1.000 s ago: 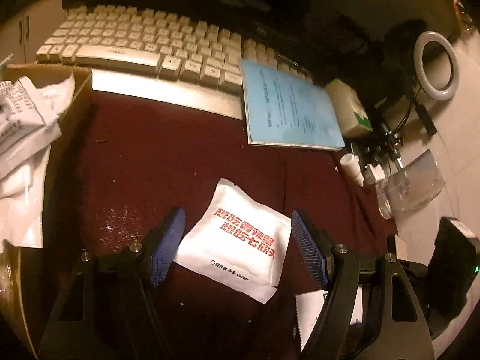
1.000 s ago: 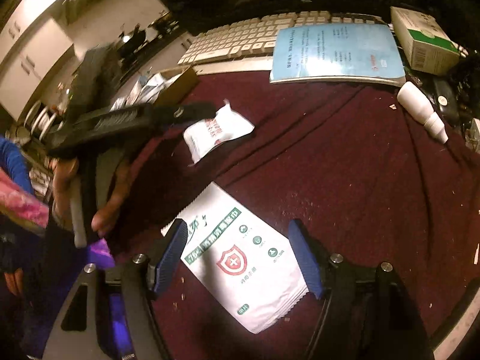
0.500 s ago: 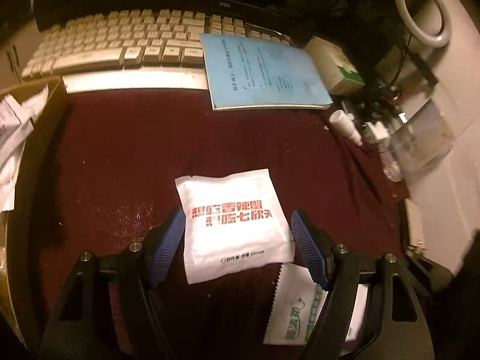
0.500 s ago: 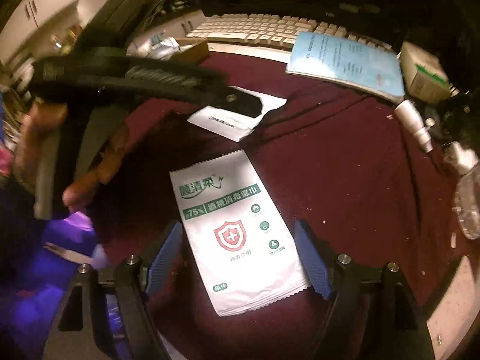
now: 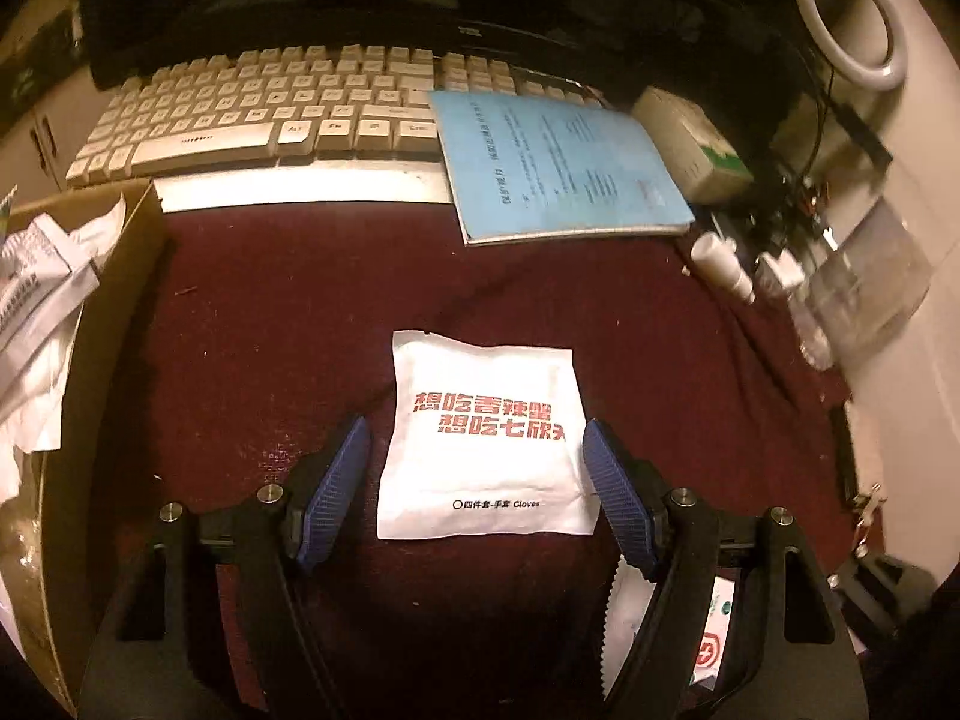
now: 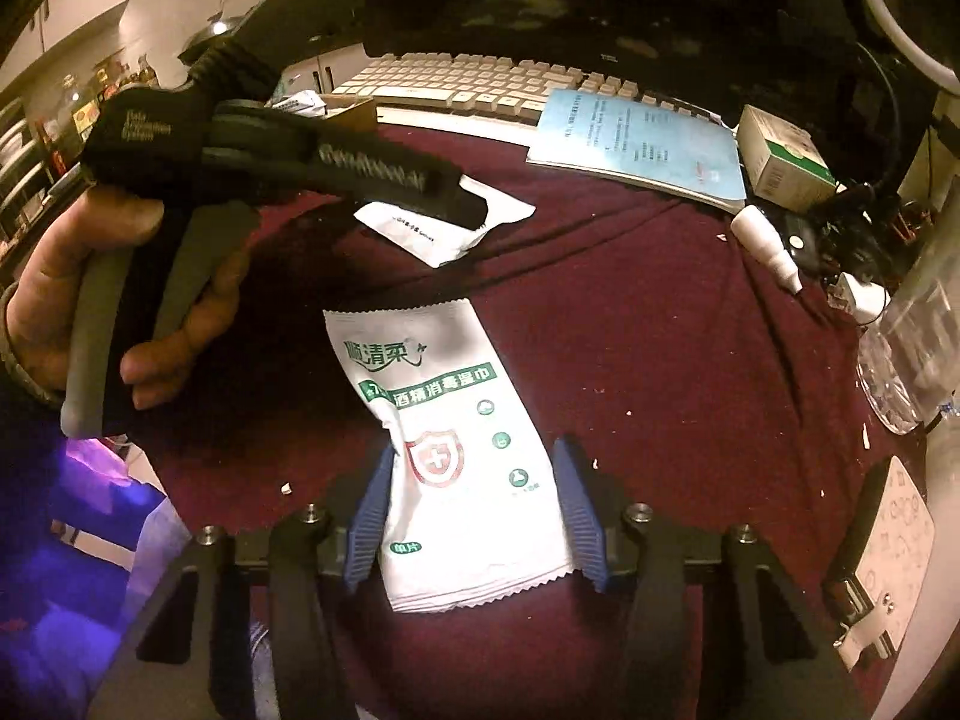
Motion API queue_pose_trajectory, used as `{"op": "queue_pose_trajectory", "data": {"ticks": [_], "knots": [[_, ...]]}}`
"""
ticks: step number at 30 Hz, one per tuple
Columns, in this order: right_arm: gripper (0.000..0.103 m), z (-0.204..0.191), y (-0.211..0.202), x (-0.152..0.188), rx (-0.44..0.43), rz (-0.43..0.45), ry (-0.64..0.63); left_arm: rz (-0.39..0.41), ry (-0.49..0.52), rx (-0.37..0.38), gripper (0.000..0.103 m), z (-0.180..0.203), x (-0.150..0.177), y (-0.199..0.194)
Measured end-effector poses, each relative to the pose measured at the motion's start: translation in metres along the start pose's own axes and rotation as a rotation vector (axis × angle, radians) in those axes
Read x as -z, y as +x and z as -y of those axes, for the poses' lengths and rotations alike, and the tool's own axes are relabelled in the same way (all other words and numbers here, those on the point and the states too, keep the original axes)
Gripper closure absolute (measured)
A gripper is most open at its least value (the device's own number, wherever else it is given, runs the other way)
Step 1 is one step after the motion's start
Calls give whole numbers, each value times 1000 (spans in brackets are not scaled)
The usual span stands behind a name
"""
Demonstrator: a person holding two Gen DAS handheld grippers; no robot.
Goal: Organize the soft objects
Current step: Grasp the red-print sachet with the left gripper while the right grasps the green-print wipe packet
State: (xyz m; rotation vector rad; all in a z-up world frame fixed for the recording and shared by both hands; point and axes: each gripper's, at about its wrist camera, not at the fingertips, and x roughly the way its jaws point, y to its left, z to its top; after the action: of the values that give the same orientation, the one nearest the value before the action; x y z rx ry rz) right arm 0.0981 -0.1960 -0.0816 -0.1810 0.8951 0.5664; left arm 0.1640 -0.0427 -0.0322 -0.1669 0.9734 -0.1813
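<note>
Both grippers were lined up over their packets, and the risks were plain. The right gripper had its blue pads pressing in on the green-printed wipe packet; the left edge of the packet was already buckling against the pad at nine o'clock. My judgement: a soft, slippery pouch pinched across its width could fold and squirt out forward, toward twelve o'clock, or come up only half caught. I would call the grip partly closed, touching the packet, not yet a secure hold.

The left gripper was spread wide, pads on either side of the white packet with red lettering, not clearly touching it. The right pad sat just at the packet's three-o'clock edge, so it could nudge the packet sideways on the maroon cloth before it bit. A corner of the wipe packet lay beneath that same finger at five o'clock, and could be snagged along.

As for pose: in the right wrist view the person's left hand gripped the left tool's handle at nine o'clock, tool pointing toward three and angled down at the cloth. The cardboard box of crumpled packets waited at nine to ten o'clock, probably the destination.
</note>
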Motion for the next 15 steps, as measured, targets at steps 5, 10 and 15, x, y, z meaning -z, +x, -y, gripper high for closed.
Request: {"op": "queue_pose_trajectory", "data": {"ticks": [5, 10, 15], "knots": [[58, 6, -3, 2, -10, 13, 30, 52, -43, 36, 75, -3, 5, -2], [64, 19, -12, 7, -99, 30, 95, 45, -45, 179, 89, -7, 12, -7], [76, 38, -18, 7, -92, 54, 173, 52, -117, 268, 94, -18, 22, -21]]}}
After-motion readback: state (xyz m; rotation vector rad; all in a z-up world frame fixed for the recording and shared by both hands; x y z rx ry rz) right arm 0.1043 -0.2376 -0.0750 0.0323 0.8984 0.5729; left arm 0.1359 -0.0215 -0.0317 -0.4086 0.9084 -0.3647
